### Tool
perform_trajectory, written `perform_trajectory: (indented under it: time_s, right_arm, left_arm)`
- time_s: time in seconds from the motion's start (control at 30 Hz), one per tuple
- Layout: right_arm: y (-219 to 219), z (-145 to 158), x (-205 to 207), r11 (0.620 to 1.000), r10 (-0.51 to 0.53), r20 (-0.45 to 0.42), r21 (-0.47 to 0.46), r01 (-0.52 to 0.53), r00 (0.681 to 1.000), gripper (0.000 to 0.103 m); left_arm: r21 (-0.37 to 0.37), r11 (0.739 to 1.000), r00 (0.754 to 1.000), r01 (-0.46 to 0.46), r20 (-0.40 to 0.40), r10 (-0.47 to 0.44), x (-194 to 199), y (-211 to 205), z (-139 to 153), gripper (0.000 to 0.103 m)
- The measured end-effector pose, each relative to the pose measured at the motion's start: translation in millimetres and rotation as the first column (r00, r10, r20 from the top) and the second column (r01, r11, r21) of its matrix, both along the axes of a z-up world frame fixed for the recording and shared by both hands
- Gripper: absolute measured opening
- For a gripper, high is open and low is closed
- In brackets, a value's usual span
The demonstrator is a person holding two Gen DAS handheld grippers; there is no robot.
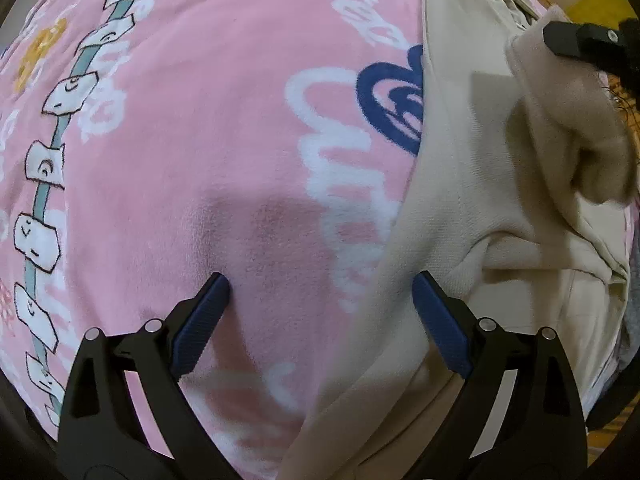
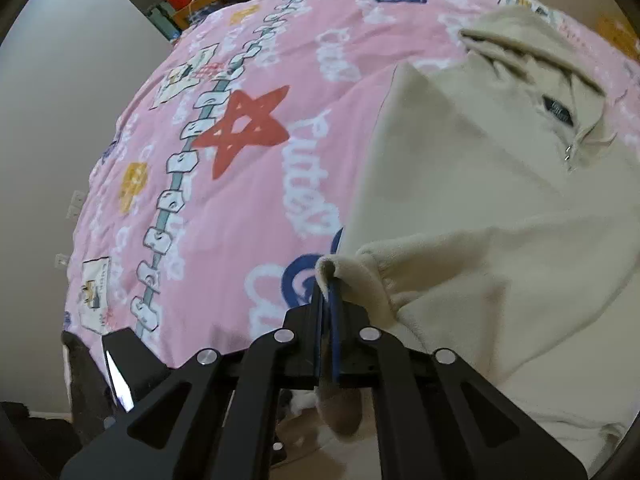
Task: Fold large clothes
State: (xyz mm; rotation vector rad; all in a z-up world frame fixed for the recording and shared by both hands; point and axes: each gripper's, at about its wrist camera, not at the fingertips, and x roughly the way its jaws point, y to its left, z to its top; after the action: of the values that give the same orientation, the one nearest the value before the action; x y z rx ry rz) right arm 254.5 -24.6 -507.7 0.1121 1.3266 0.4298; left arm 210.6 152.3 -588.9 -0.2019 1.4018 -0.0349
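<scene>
Cream fleece pullover (image 2: 480, 208) is spread over a pink printed blanket (image 1: 180, 152). The left gripper (image 1: 320, 312) is held with its blue pads (image 1: 200, 320) wide apart and empty: pink blanket lies under its left finger, the pullover's edge under its right. Further right, the right gripper (image 2: 330, 292) is clamped on the pullover's cuff (image 2: 348, 272), bunched at its fingertips.

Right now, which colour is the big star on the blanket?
Red star, clearest in the right wrist view.
</scene>
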Motion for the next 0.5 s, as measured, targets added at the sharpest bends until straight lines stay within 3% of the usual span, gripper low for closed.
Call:
perform_trajectory:
  time_s: [0.1,0.17,0.23,0.37,0.5]
  right_arm:
    - [-8,12,-4,0.998,0.009,0.01,0.067,-0.009,1.0,0.014]
    - [-18,27,-6,0.993,-0.001,0.03,0.114,-0.003,1.0,0.042]
    - [-39,47,-6,0.986,-0.04,0.067,0.165,0.029,0.997,0.052]
    - [-111,73,-6,0.951,-0.197,0.085,0.257,0.17,0.977,0.058]
    - [-211,74,-17,0.917,-0.375,0.108,0.188,0.352,0.921,0.059]
  left_arm:
    - [0.004,1.0,1.0,0.0,-0.005,0.0,2,-3,5,0.091]
    - [0.006,1.0,1.0,0.0,0.008,0.0,6,-8,15,0.091]
    - [0.002,1.0,1.0,0.003,0.028,-0.003,11,-11,27,0.091]
    - [-0.01,1.0,0.997,0.001,0.081,0.0,26,-18,58,0.091]
    - [-0.075,0.997,0.992,0.0,0.124,0.009,42,-26,85,0.091]
